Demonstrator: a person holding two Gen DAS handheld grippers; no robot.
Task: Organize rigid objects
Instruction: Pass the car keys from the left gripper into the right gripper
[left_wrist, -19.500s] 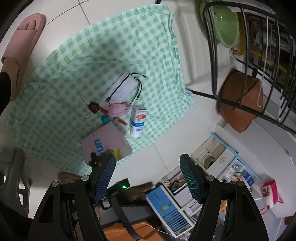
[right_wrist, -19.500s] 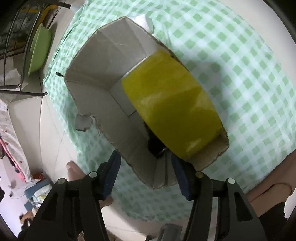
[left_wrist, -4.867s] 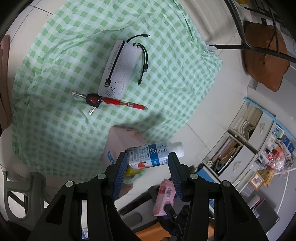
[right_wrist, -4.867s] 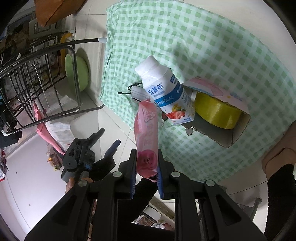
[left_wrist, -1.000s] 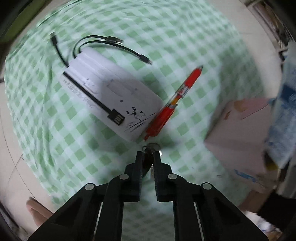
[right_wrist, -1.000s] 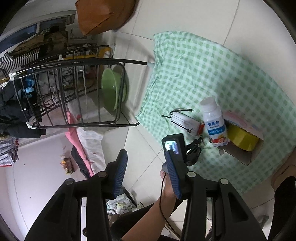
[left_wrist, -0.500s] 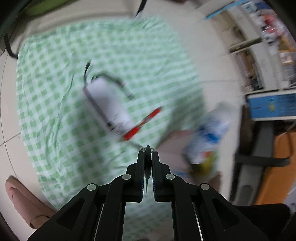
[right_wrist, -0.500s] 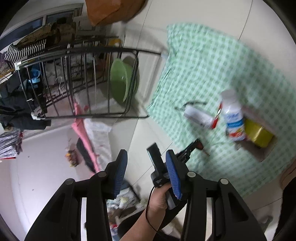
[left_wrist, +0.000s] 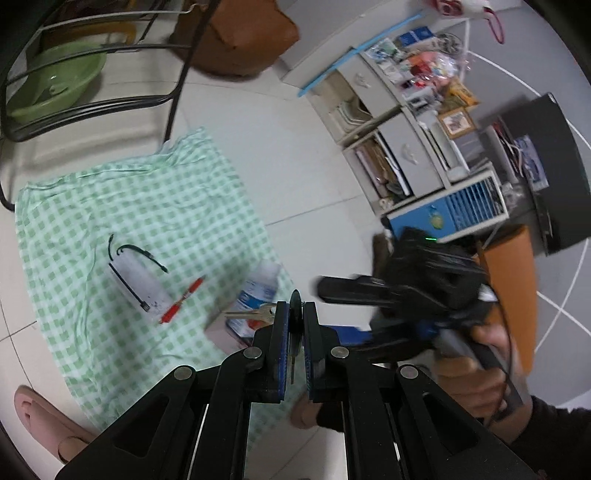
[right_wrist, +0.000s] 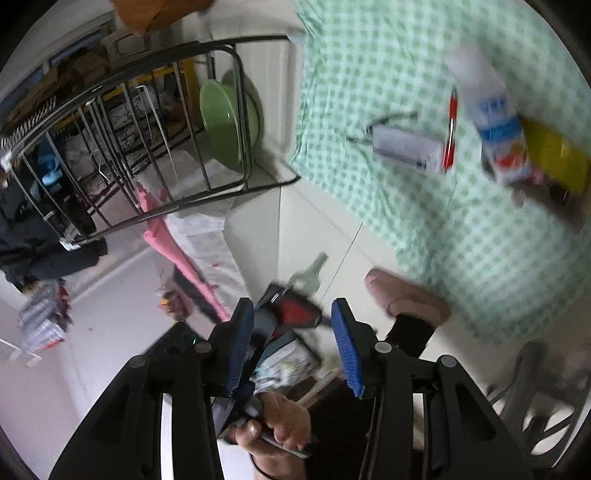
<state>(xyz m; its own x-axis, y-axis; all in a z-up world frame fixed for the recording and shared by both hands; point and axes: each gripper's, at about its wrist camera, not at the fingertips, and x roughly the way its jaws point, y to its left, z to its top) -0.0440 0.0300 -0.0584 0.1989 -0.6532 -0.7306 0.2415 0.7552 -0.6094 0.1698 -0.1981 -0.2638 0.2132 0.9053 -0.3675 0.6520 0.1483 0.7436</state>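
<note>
Left wrist view: left tool (left_wrist: 295, 334) clamped on key (left_wrist: 294, 314), above checked cloth (left_wrist: 140, 206).
Right tool (right_wrist: 293, 343): jaws apart, empty.
Ahead of left tool: bottle (left_wrist: 256, 291), box (left_wrist: 221, 334), pen (left_wrist: 183, 300).

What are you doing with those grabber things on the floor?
A person is tidying small things into a cardboard box on a green checked cloth. The left gripper is shut on a bunch of keys, held up in the air. The right gripper is open and empty. A drink bottle and a yellow tape roll are already in the box. A red pen and a white power bank lie on the cloth.
</note>
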